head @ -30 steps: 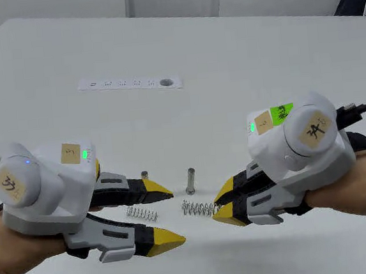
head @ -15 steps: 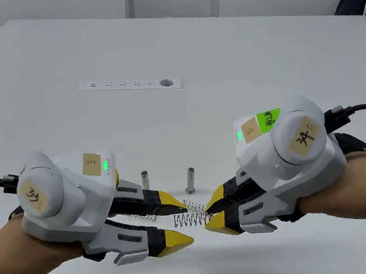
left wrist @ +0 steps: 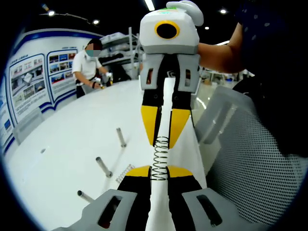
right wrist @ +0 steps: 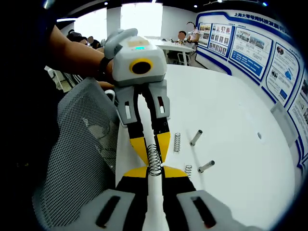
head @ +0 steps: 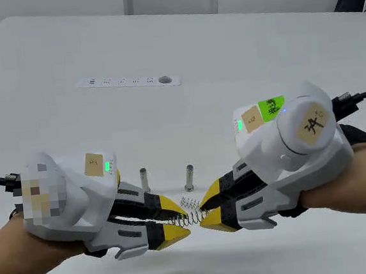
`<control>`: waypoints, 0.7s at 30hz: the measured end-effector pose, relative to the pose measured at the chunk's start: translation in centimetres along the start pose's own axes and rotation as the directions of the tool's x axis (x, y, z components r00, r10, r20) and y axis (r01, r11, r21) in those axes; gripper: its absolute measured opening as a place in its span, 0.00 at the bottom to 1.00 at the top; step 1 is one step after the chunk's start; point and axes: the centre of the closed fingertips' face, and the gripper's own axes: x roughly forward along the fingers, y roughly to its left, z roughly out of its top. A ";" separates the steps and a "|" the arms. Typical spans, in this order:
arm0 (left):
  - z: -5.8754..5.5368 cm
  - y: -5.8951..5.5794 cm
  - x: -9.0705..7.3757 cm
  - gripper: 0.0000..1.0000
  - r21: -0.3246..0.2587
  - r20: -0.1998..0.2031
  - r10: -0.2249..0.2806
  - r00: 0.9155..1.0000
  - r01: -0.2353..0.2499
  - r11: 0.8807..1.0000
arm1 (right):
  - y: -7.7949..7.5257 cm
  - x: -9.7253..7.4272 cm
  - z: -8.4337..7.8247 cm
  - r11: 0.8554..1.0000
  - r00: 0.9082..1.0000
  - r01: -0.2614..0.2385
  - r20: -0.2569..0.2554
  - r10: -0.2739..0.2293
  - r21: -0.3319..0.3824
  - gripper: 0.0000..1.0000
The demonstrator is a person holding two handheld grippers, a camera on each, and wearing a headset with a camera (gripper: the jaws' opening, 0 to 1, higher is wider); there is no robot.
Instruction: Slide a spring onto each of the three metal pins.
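Note:
A small steel spring [head: 190,212] hangs above the white table, stretched between my two grippers. The right gripper [head: 207,210] is shut on its right end. My left gripper [head: 177,219] has its yellow tips closed onto the left end. In the left gripper view the spring [left wrist: 159,159] runs from my own jaws [left wrist: 159,172] up to the right gripper [left wrist: 163,124]. Two upright metal pins [head: 143,177] [head: 189,177] stand just behind the grippers. A third pin [left wrist: 84,196] appears in the left gripper view. Two more springs [right wrist: 177,141] [right wrist: 188,169] lie by the pins.
A white power strip [head: 129,82] lies further back on the table [head: 240,61]. A mesh chair back [left wrist: 240,144] sits close behind the table's near edge. People stand at another table far off [left wrist: 89,67].
The right gripper picked the spring up off the table. The left gripper moved right to meet it and its wide jaws narrowed onto the spring's free end.

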 end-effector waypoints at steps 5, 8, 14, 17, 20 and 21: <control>0.1 -0.2 0.1 0.12 -0.002 0.005 -0.007 1.000 0.007 1.000 | 0.1 -0.3 1.6 1.000 0.999 0.006 0.041 -0.005 -0.011 0.11; 0.3 -0.3 0.2 0.12 -0.001 0.009 -0.008 1.000 0.008 1.000 | 0.2 -0.3 2.2 1.000 0.998 0.007 0.059 -0.006 -0.015 0.11; 0.7 -0.4 0.4 0.12 0.000 0.021 -0.013 1.000 0.013 1.000 | 0.4 -0.2 3.1 1.000 0.996 0.011 0.087 -0.009 -0.023 0.11; 1.1 -0.6 0.6 0.12 0.001 0.027 -0.017 1.000 0.017 1.000 | 0.4 -0.1 3.4 1.000 0.995 0.012 0.095 -0.009 -0.027 0.11; 1.3 -0.7 0.8 0.12 0.004 0.031 -0.021 0.999 0.021 1.000 | 0.4 -0.1 3.6 0.999 0.995 0.010 0.096 -0.007 -0.031 0.11; 1.3 -0.7 0.8 0.12 0.004 0.032 -0.022 0.999 0.022 1.000 | 0.4 0.0 3.6 0.999 0.995 0.011 0.097 -0.008 -0.031 0.11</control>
